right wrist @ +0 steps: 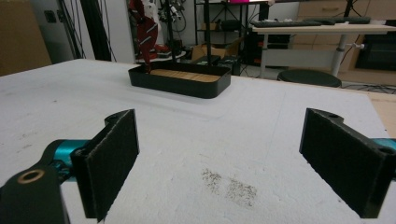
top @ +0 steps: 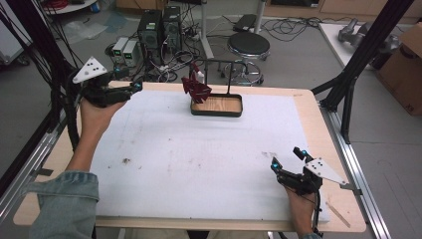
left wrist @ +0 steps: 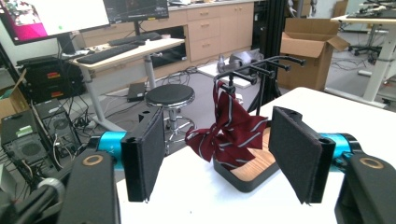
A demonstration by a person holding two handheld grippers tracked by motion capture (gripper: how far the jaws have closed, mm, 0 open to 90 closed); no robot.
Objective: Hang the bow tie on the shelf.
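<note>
A dark red striped tie (top: 195, 85) hangs crumpled from a black rack (top: 219, 62) that stands in a wooden-floored tray (top: 217, 105) at the table's far middle. My left gripper (top: 132, 88) is held up at the far left corner, left of the tie and apart from it. Its own view has the pads (left wrist: 148, 154) wide apart around nothing, and the tie (left wrist: 231, 130) and the tray (left wrist: 252, 170) lie beyond them. My right gripper (top: 287, 158) rests open near the front right. In its view the gripper (right wrist: 223, 126) points over bare mat toward the tray (right wrist: 180, 80) and the tie (right wrist: 144, 28).
A white foam mat (top: 199, 164) covers most of the wooden table; it has dark smudges (right wrist: 229, 186). Behind the table are a black stool (top: 248, 46), computer towers (top: 159, 27) and loose cables. Black frame posts (top: 363, 50) stand at the right, with a cardboard box (top: 405, 64) beyond.
</note>
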